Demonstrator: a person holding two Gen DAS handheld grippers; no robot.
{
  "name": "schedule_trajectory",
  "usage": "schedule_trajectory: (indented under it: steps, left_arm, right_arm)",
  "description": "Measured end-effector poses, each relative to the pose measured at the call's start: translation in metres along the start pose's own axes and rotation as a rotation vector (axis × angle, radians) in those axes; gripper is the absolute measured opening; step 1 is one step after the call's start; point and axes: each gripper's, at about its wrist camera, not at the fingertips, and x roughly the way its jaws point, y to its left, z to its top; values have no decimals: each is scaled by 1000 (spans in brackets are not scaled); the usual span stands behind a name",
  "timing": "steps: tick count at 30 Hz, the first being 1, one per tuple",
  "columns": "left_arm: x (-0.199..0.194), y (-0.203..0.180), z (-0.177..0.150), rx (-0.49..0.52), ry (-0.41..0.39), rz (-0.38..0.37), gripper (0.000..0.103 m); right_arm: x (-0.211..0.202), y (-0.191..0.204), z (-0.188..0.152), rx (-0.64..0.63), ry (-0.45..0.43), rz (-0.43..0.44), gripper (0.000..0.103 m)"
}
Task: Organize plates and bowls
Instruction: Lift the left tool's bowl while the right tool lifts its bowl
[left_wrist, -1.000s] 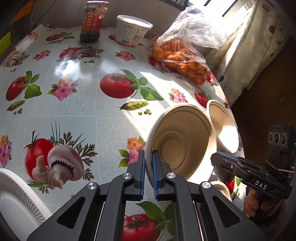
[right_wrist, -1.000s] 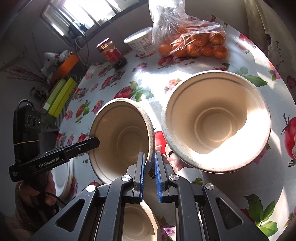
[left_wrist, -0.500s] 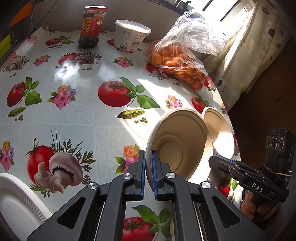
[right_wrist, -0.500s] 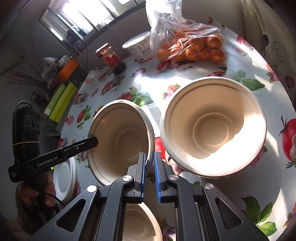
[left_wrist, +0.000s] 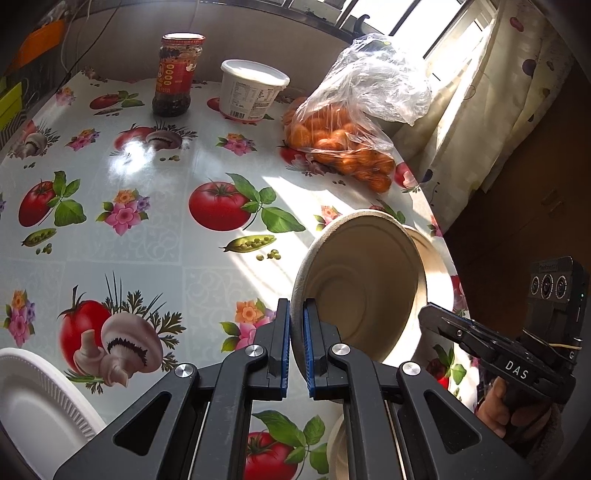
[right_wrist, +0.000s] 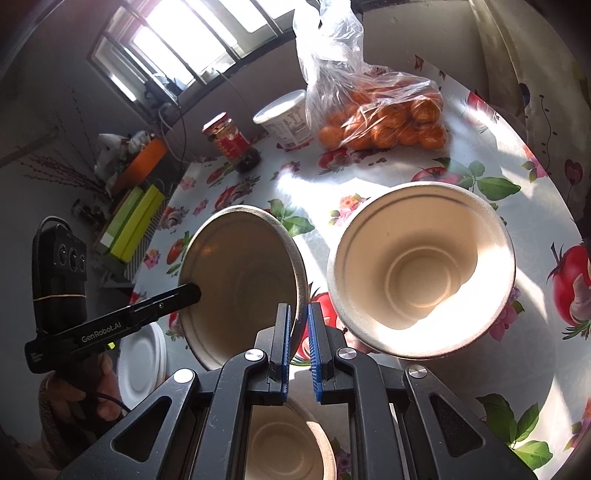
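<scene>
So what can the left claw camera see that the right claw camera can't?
Only the left view: the right claw from outside, labelled DAS. Only the right view: the left claw from outside, plus the whole inside of the resting bowl. Both: the tilted bowl, bag of oranges, jar, tub, white plates.

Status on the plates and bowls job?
Done: white plates look stacked at the table edge. In hand: left claw pinches the tilted bowl by its rim; right claw straddles the opposite rim. Left: nest it with the upright bowl and the near bowl, both separate.
</scene>
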Motion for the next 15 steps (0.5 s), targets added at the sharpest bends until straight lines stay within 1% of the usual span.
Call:
schedule_trajectory:
  steps: [6, 15]
  left_arm:
    - [-9, -5, 0, 10, -18, -14, 7]
    - [-14, -10, -8, 14, -6, -39, 7]
  right_arm:
    - [-8, 2, -1, -2, -13, 10, 10]
    - [-22, 4, -10, 4, -23, 9, 10]
